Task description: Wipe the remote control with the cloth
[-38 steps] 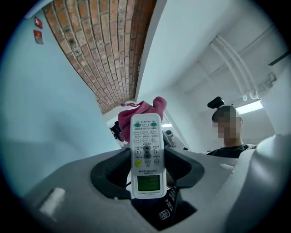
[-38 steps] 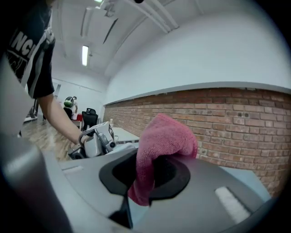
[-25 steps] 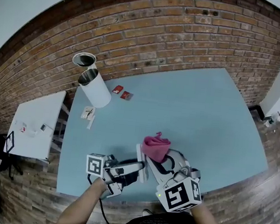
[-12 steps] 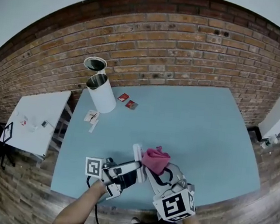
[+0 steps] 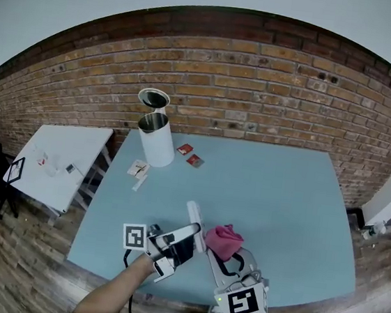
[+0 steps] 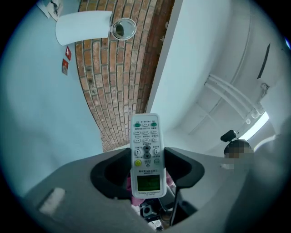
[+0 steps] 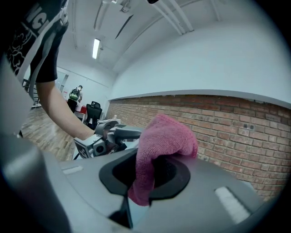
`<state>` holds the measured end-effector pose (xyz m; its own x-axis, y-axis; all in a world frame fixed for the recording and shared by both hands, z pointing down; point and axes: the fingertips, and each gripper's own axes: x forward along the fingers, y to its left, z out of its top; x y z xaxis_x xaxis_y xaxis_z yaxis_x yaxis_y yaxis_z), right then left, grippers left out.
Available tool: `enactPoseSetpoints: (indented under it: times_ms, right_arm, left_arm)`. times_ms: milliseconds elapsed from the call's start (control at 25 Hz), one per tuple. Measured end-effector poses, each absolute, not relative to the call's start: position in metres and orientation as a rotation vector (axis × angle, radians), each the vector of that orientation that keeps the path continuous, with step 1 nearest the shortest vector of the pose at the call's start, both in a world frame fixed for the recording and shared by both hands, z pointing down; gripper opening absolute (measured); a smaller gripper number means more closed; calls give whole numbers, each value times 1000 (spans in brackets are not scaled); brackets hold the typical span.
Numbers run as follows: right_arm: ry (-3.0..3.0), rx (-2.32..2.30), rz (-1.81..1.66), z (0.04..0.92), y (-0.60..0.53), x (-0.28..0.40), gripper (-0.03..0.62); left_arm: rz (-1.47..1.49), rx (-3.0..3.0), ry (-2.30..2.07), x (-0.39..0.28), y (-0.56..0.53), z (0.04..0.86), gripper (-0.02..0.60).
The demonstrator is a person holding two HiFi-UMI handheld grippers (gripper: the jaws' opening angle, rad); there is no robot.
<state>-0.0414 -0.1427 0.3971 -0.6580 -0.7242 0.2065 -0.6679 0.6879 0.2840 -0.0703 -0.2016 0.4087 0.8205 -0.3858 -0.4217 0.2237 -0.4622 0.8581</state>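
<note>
Here the left tongs (image 6: 146, 169) are clamped tight on the slim white remote control (image 6: 146, 145), buttons facing the camera, its top end poking clear of the jaws. The right tongs (image 7: 152, 175) are pinched on the crumpled pink cloth (image 7: 166, 136), which bulges above them. Both hover over the pale blue desk (image 5: 282, 197) near its front edge, cloth just beside the remote.

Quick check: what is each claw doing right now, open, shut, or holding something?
Left claw: shut on the white remote control.
Right claw: shut on the pink cloth.
</note>
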Motion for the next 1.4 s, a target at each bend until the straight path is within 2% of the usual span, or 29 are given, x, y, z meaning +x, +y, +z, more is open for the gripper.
enactPoseSetpoints:
  times_ms: [720, 1400]
  right_arm:
    - [-2637, 1092, -170, 418, -134, -45, 63]
    - [-2778, 1153, -161, 362, -132, -37, 63]
  left_arm:
    - [-801, 1874, -364, -86, -237, 409, 235]
    - [-451, 2104, -479, -68, -225, 429, 235]
